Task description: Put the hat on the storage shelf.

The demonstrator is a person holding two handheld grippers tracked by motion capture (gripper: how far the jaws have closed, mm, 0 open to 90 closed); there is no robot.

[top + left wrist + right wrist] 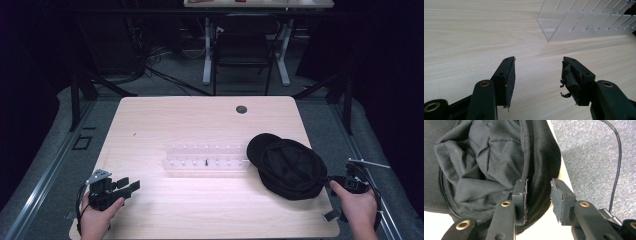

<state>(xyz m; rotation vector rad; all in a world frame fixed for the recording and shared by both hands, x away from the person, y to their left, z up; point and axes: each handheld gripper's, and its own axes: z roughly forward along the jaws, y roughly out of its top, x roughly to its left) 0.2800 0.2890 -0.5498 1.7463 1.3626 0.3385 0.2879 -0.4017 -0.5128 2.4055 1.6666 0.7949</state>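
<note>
My right gripper (538, 195) sits at the near right corner of the wooden table (200, 120), at the near edge of the black cap (290, 167). Its jaws are spread; the cap's rim lies in the gap between them, one jaw standing over the cap's lining and the other outside the rim. I see daylight between the outer pad and the fabric, so nothing is pinched. I cannot tell whether the inner pad touches the cloth.

The black cap (486, 165) lies upside down on the table, its crumpled lining facing up and its brim pointing away from me. It is just to the right of the clear plastic organiser tray (207, 161), its brim end close against the tray's right end; whether they touch I cannot tell. Part of the cap reaches the table's right edge, with grey carpet (594, 157) beyond it.

My left gripper (537, 75) is well to the left of the cap, on the far side of the tray, near the table's near left corner. Its jaws are spread with only bare tabletop between them. They point toward the tray's left end (574, 22), standing clear of it.

A dark round grommet hole (241, 109) sits in the table beyond the cap.
</note>
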